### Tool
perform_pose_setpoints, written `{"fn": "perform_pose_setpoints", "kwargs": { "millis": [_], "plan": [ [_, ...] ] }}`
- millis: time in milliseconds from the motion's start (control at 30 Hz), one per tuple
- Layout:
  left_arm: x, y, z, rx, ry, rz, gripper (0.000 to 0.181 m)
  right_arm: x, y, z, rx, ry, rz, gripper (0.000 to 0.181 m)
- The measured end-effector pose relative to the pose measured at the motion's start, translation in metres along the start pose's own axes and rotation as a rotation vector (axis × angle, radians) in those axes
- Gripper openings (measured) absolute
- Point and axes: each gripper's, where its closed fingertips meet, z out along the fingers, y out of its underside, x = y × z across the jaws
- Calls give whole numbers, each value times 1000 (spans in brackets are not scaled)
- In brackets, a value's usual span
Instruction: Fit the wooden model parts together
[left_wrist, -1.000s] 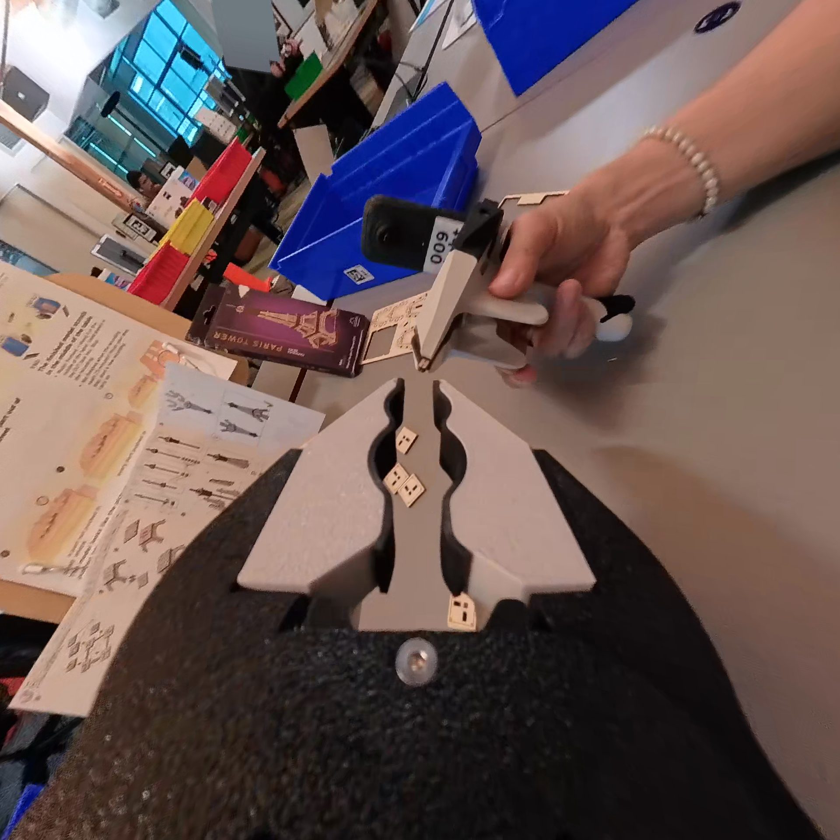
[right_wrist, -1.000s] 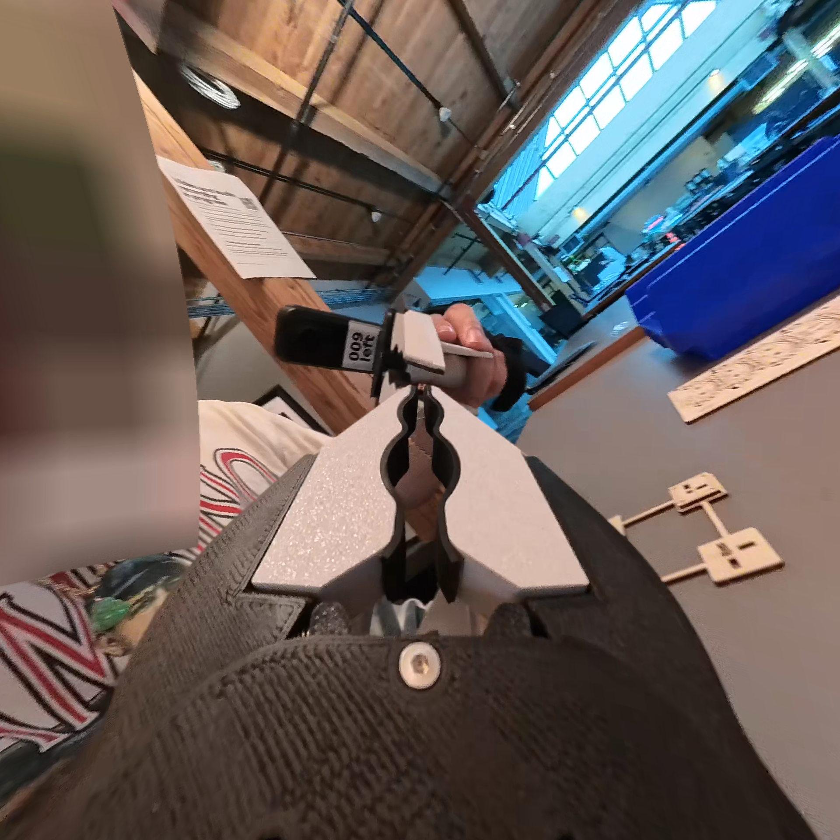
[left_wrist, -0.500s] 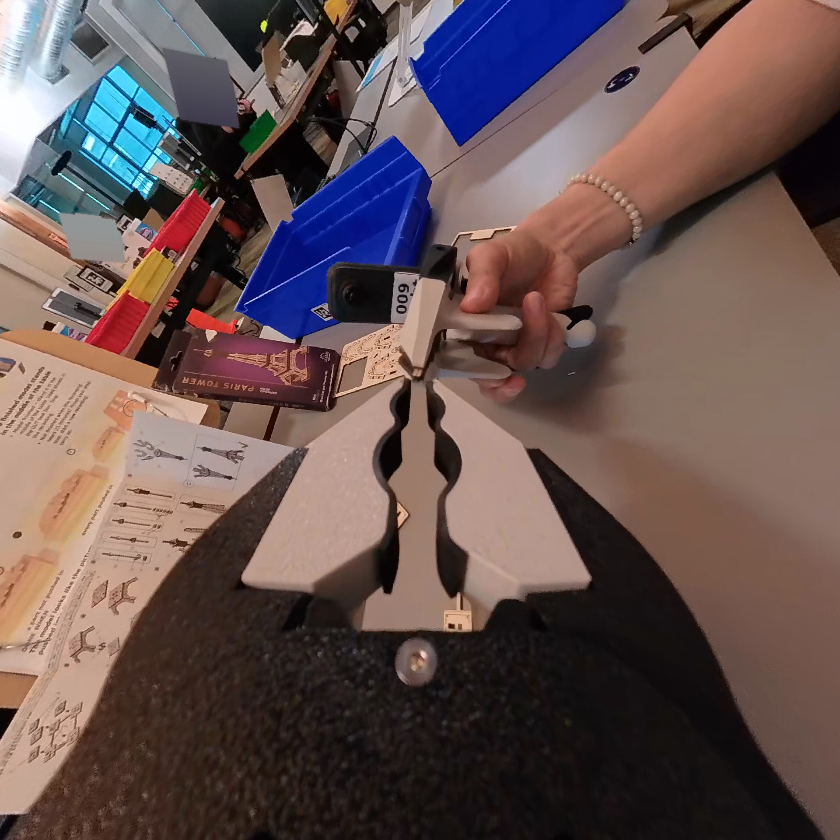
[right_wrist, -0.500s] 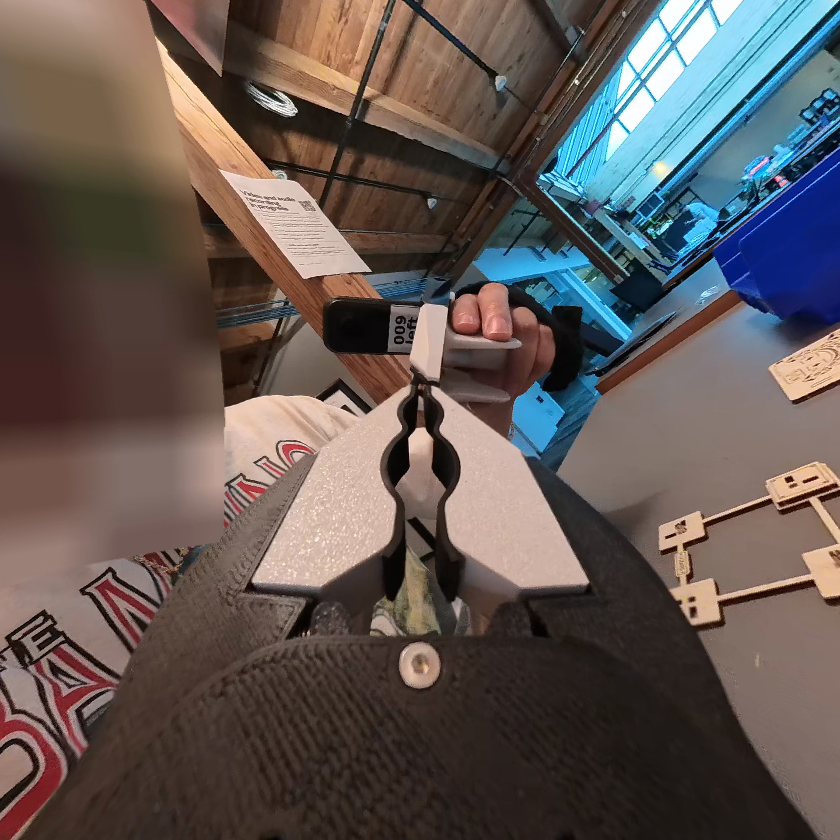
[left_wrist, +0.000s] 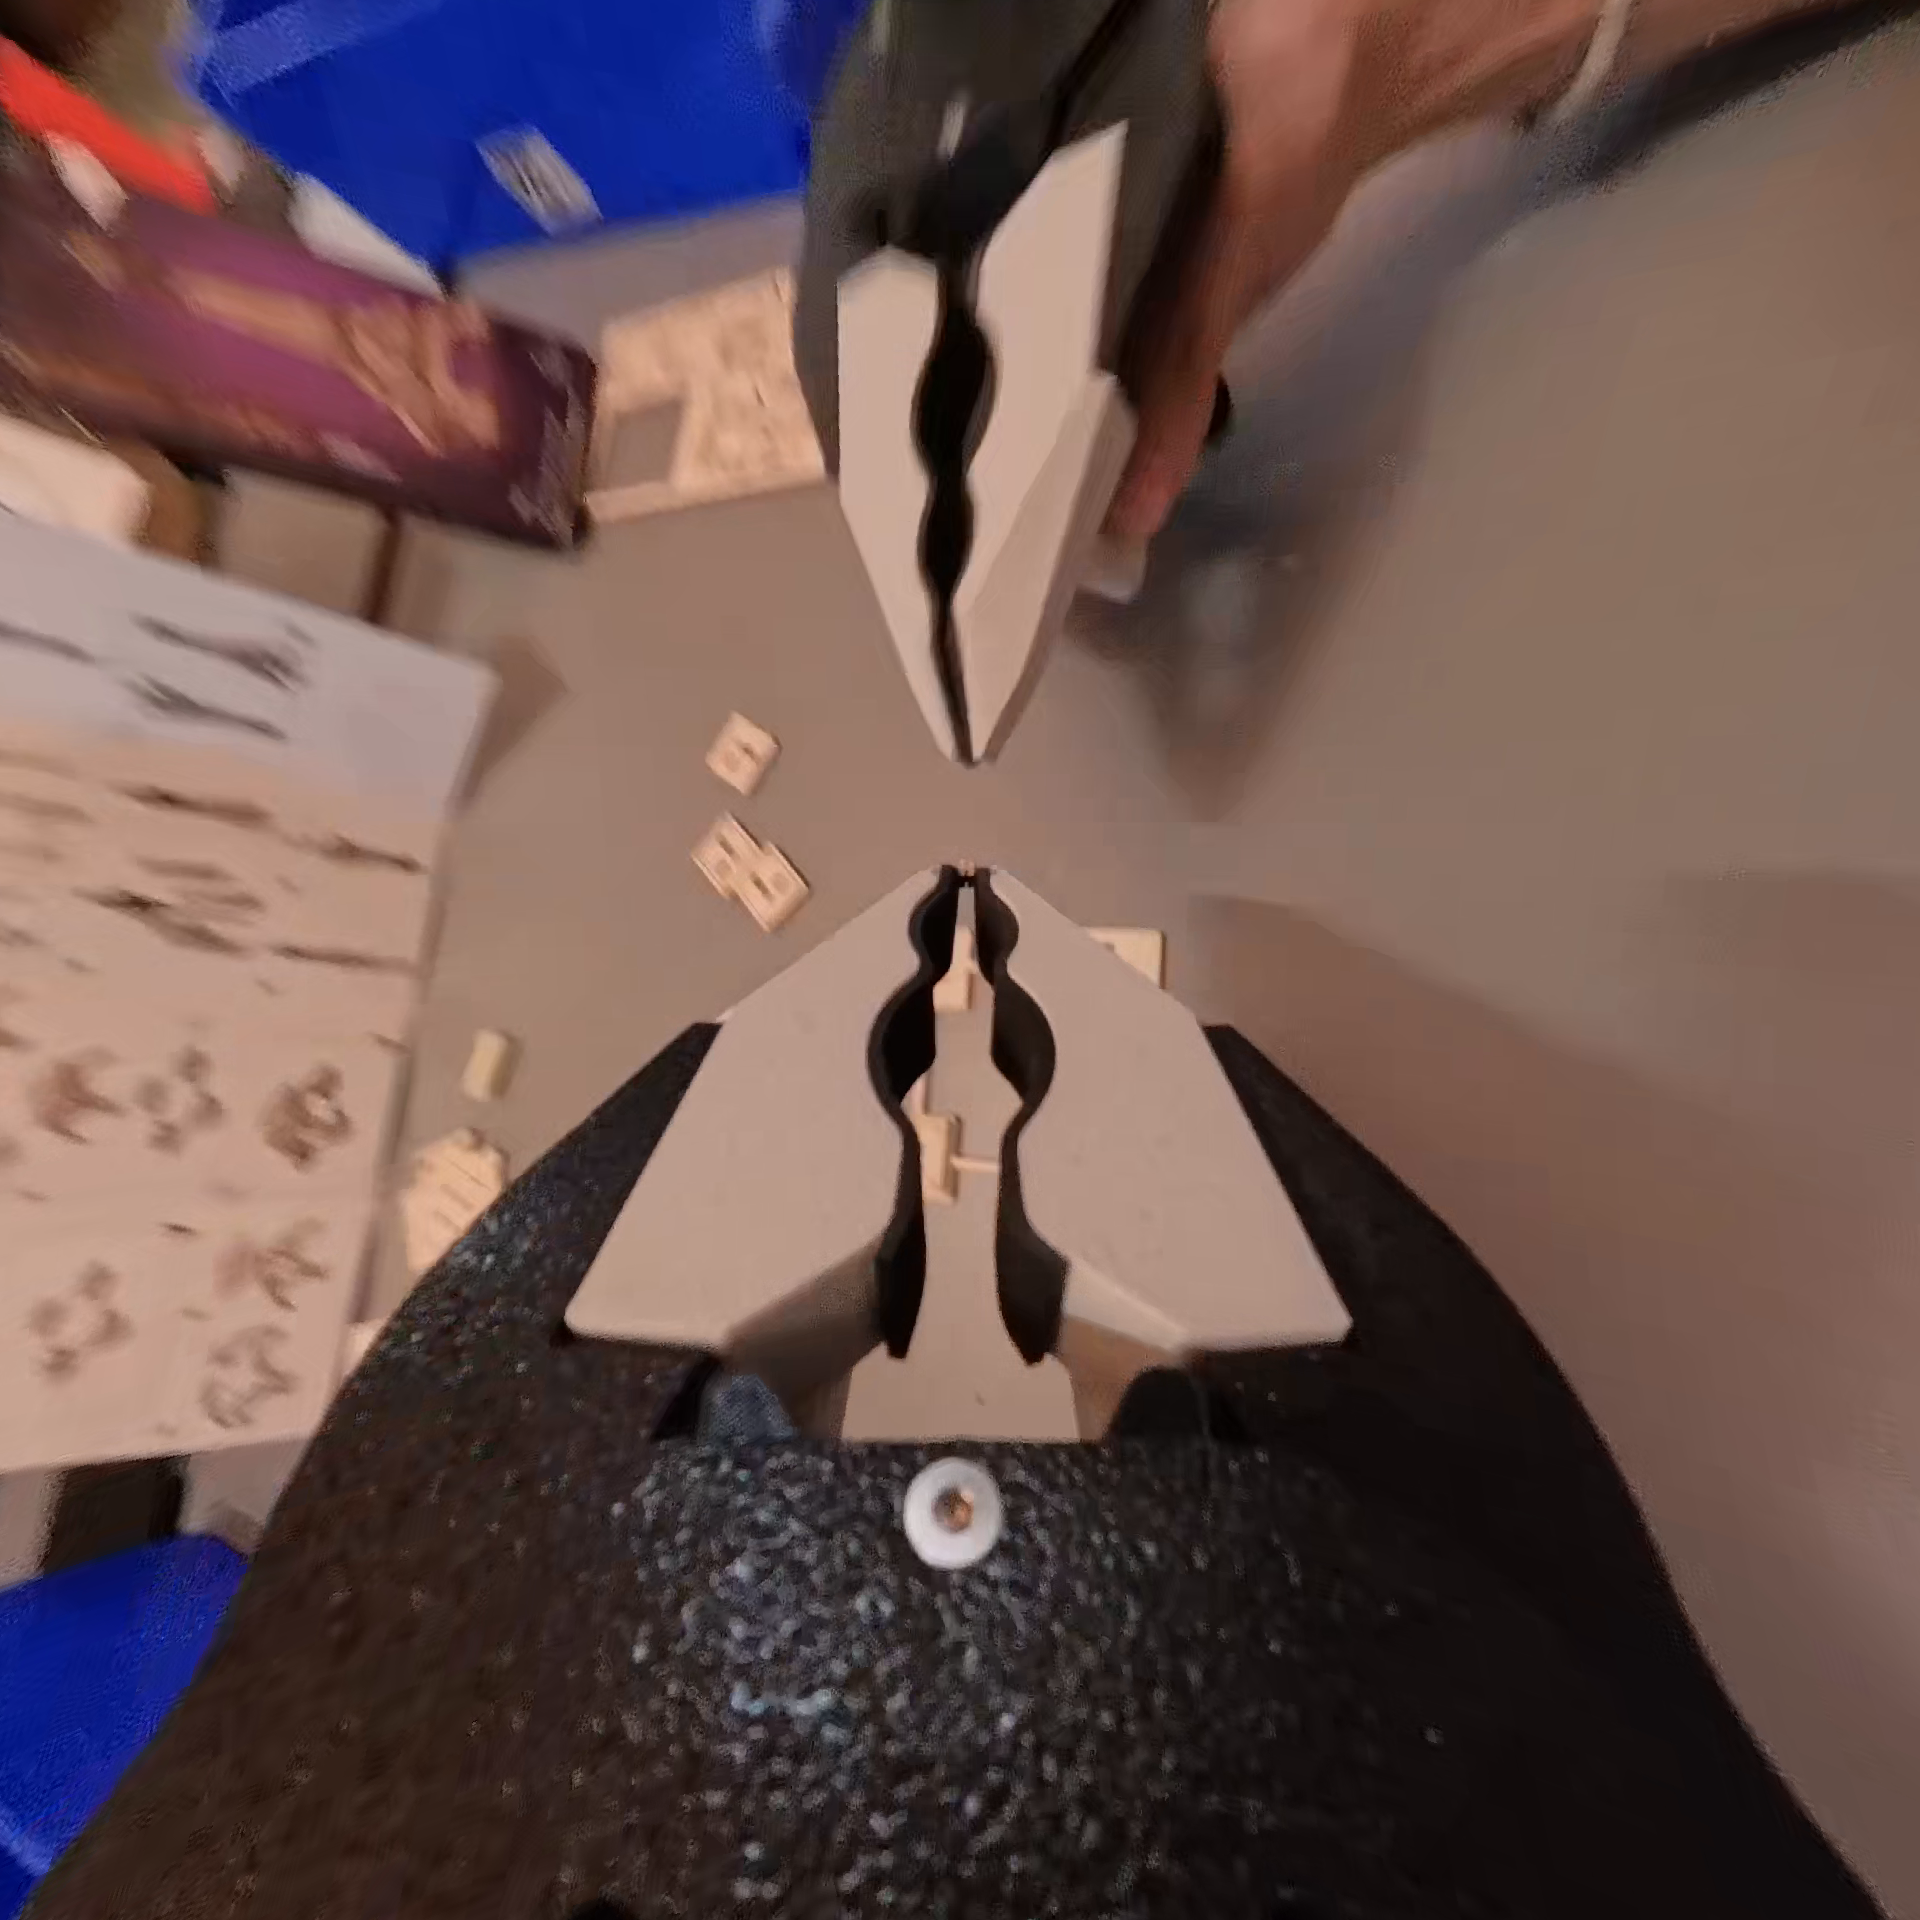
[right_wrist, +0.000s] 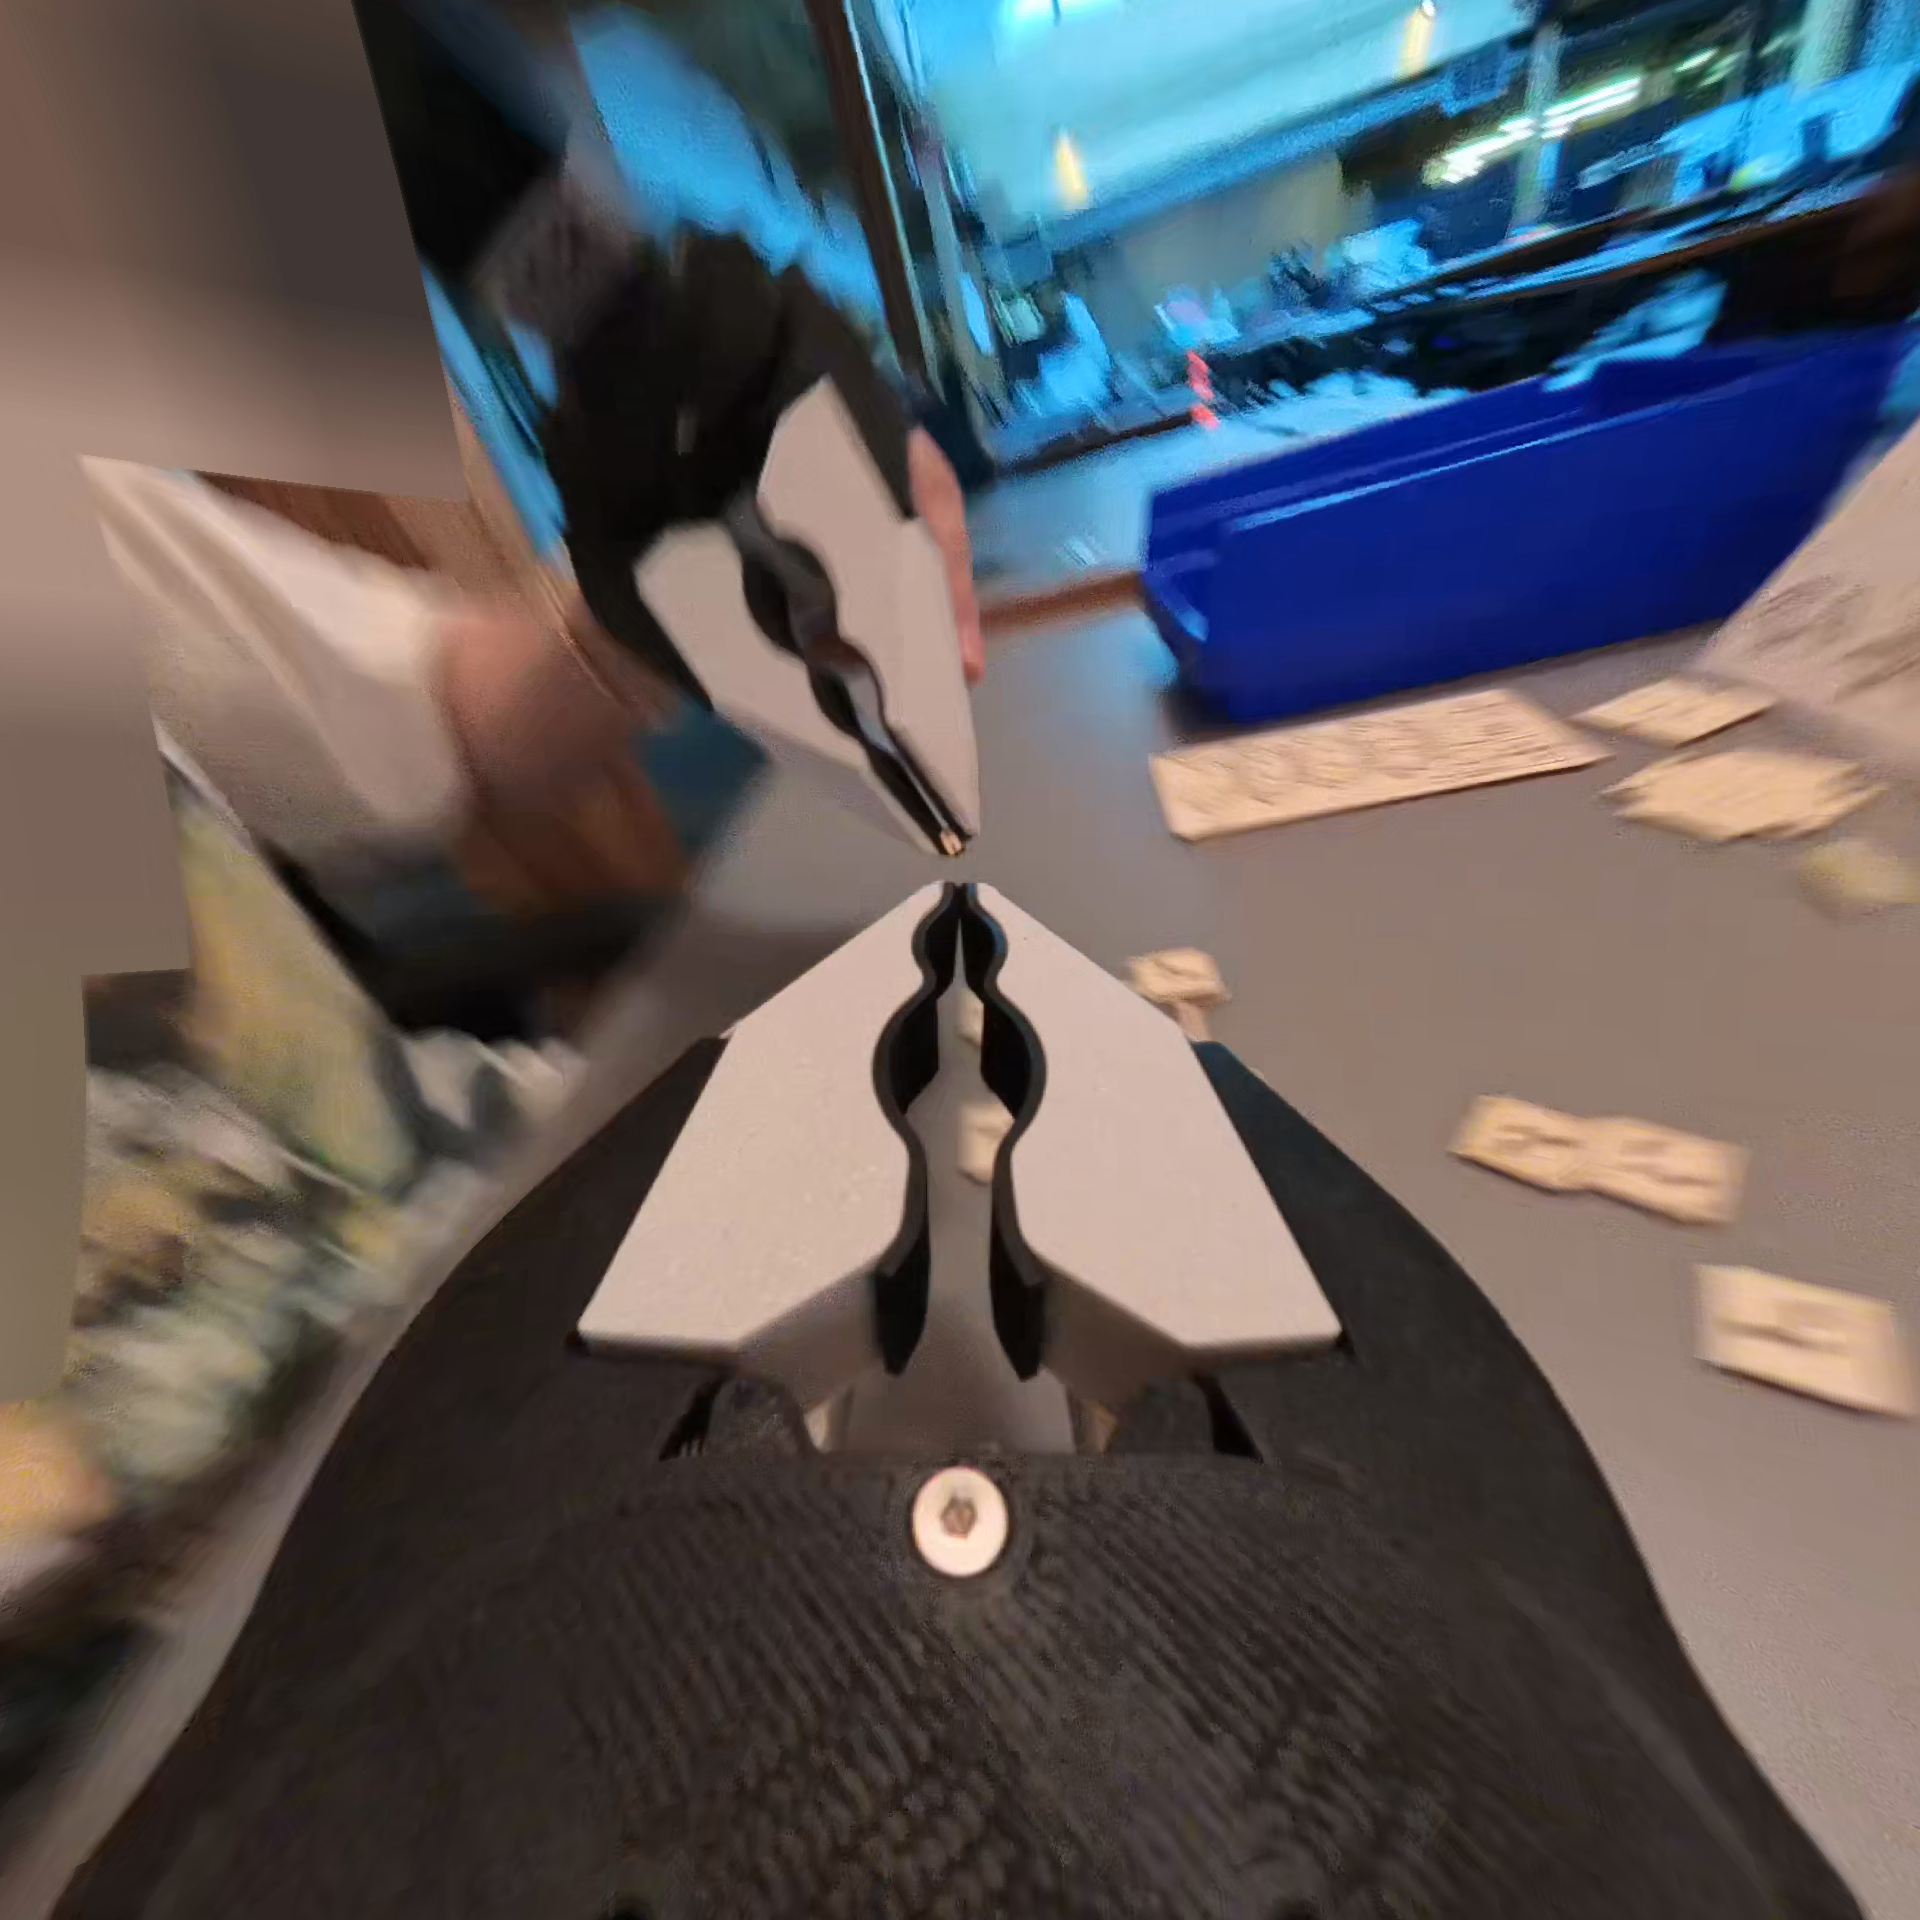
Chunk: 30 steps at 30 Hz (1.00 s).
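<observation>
- Both grippers have swung down toward the grey tabletop (left_wrist: 1558, 727) since the earlier frames, and now meet tip to tip just above it; both views are motion-blurred.
- Only the left wrist view shows the white instruction sheet (left_wrist: 208, 987) at the left edge, the purple box (left_wrist: 312, 374) in the upper left, and a blue bin (left_wrist: 499, 135) at the top.
- Only the right wrist view shows a long blue bin (right_wrist: 1507, 551) at the upper right, with flat wooden sheets (right_wrist: 1371, 758) lying before it on the tabletop.
- Left gripper (left_wrist: 968, 875): fingers clenched on a tiny wooden part (right_wrist: 948, 842), which the right wrist view shows as a pale speck at the tips in mid-frame.
- Right gripper (right_wrist: 958, 889): fingers drawn almost together; whether they pinch anything I cannot tell.
- Loose wooden pieces (left_wrist: 750, 871) lie on the tabletop left of centre in the left wrist view; in the right wrist view, others lie scattered at the right.
- A hand (left_wrist: 1330, 229) grips the right gripper at the upper right of the left wrist view.
</observation>
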Motion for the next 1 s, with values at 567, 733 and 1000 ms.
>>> {"fn": "perform_pose_setpoints", "kwargs": {
  "millis": [567,733,1000],
  "plan": [
    [10,71,28,-348,201,-232,0,8,85,25,-630,211,-1111,2],
    [24,69,33,-385,288,-230,0,7,93,24,-662,184,-1094,0],
    [16,78,32,-548,306,-228,0,5,99,26,-655,160,-1055,0]
  ]
}}
